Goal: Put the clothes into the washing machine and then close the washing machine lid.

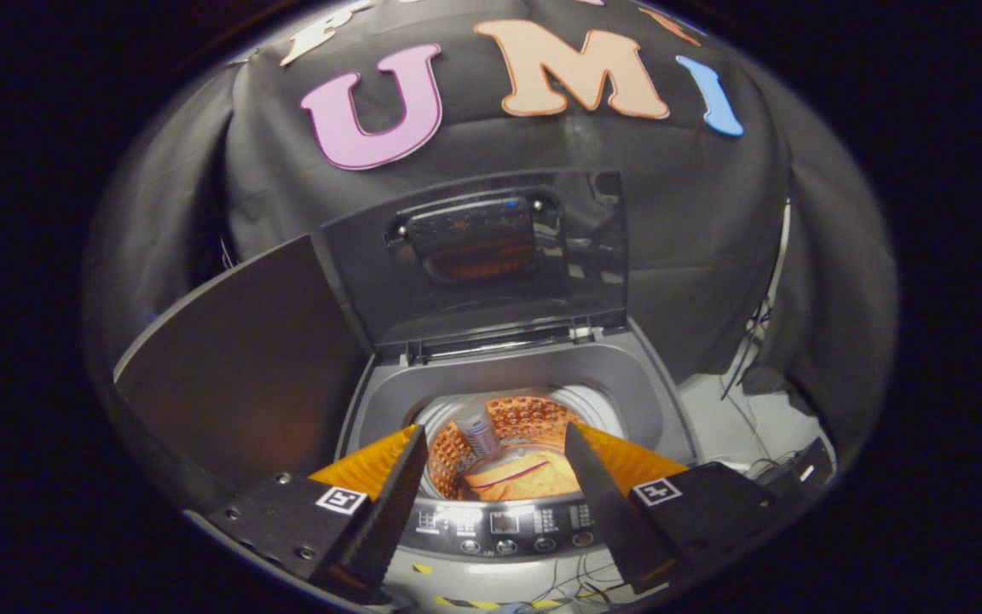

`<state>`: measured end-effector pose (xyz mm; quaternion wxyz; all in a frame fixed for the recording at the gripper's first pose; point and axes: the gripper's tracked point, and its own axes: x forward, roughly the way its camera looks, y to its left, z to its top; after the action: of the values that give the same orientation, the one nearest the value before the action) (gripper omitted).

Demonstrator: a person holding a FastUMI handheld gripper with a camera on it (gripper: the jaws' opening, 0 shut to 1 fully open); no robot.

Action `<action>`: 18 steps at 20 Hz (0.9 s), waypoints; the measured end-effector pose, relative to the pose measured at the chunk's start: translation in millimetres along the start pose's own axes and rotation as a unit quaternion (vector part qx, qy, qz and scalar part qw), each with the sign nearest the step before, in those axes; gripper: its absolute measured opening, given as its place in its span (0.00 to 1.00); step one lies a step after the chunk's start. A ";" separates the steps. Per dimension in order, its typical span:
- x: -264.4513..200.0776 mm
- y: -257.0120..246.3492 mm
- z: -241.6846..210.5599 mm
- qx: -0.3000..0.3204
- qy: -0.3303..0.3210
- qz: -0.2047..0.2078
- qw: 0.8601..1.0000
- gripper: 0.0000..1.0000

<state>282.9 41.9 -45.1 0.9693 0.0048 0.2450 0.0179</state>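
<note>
A top-loading washing machine (534,375) stood with its lid (491,256) raised upright against the booth wall. Inside the drum (525,422) lay an orange garment (521,477), seen between the fingers. The gripper (495,477) hovered above the control panel (504,522), jaws spread wide and holding nothing. A dark flat panel (244,367) stood just left of the machine; cables (755,409) trailed to its right.

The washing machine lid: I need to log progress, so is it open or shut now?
Open. The lid stands raised behind the drum, with orange clothes inside; the gripper is open.
</note>
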 end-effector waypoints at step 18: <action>-112.6 -39.8 39.5 -0.030 -0.115 -0.011 0.993 0.97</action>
<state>203.9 -2.1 42.4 0.9910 -0.0250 0.1308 0.0137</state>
